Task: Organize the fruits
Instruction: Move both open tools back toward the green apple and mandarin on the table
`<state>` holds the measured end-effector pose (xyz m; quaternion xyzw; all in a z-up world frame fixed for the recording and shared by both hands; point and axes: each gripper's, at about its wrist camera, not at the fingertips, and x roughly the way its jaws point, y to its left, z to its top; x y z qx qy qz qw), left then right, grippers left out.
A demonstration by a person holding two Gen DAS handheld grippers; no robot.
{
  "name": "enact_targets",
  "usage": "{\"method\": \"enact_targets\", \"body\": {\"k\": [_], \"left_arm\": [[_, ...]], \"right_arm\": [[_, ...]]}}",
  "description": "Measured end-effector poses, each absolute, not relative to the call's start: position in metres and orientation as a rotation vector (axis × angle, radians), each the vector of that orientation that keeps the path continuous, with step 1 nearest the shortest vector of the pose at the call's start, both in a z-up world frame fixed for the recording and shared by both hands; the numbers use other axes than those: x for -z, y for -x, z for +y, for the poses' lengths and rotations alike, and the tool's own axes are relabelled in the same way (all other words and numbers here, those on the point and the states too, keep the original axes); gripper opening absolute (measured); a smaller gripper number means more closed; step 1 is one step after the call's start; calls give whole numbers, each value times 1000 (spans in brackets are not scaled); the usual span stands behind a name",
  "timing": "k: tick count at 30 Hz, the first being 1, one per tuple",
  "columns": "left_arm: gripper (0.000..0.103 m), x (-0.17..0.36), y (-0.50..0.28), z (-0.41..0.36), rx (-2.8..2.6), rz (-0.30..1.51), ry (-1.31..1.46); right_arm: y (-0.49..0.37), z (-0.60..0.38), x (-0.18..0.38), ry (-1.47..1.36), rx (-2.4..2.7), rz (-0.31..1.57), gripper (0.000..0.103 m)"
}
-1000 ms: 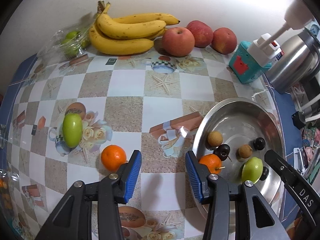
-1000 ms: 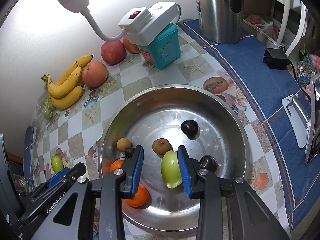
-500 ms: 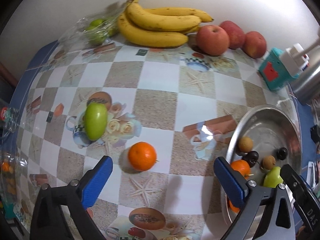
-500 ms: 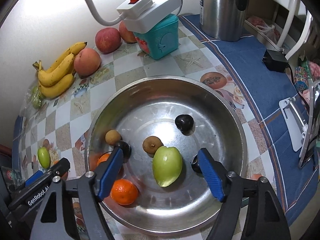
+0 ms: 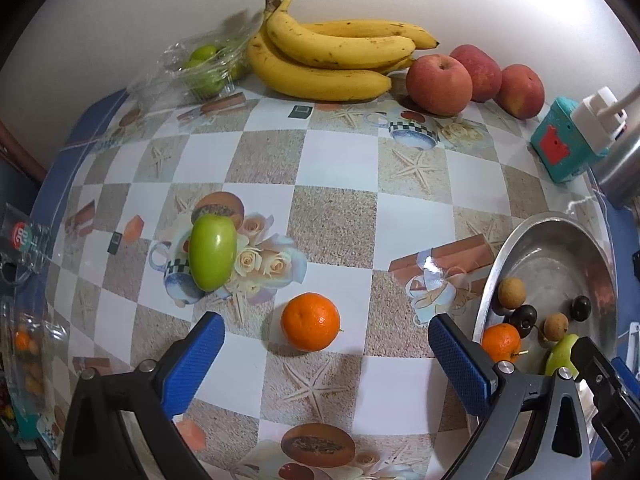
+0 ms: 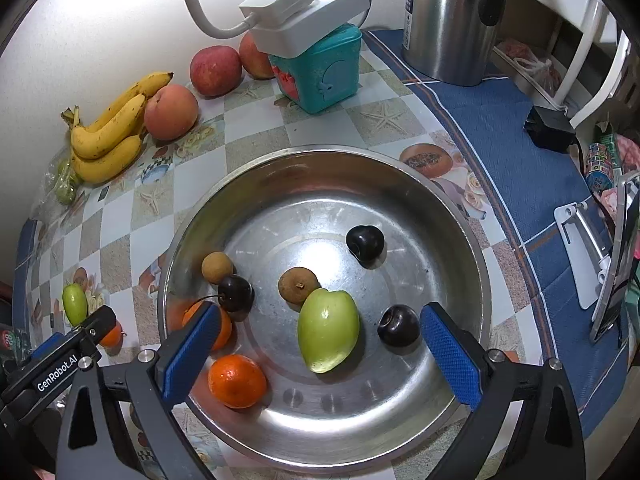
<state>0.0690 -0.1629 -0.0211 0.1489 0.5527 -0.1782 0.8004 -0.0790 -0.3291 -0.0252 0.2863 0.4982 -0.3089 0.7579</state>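
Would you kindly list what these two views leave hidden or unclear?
- Left wrist view: the green fruit in the bowl is partly hidden behind the right gripper.
- Left wrist view: the bagged fruit is blurred by wrinkled plastic, so it cannot be counted.
- Right wrist view: one orange sits partly behind a finger.

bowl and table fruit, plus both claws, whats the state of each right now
left claw: open, empty, above the orange on the table
right claw: jaws opening, green fruit in the bowl lying loose between them
steel bowl: upright, holding fruit
green fruit on the table: lying loose
bananas: against the wall, untouched
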Motion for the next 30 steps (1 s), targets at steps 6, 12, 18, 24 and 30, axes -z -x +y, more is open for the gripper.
{"method": "enact_targets", "body": {"k": [6,12,18,24,30], "left_arm": [[103,20,-66,-167,400,1168,-366],[103,10,-63,-168,436,1129,-414],[103,-1,-68,-160,451,1096,-424],[103,-3,-82,-140,396,1083,-435],[103,-5,-102,-109,336,1094,-394]], "right_arm": [[79,-329,25,-628,676,1081,99],[80,-330,23,-623,682,1083,100],[74,-322,15,-609,664,1066,100],[59,-305,11,-573,620,1081,100],[41,-280,13,-520,552,1109,100]]}}
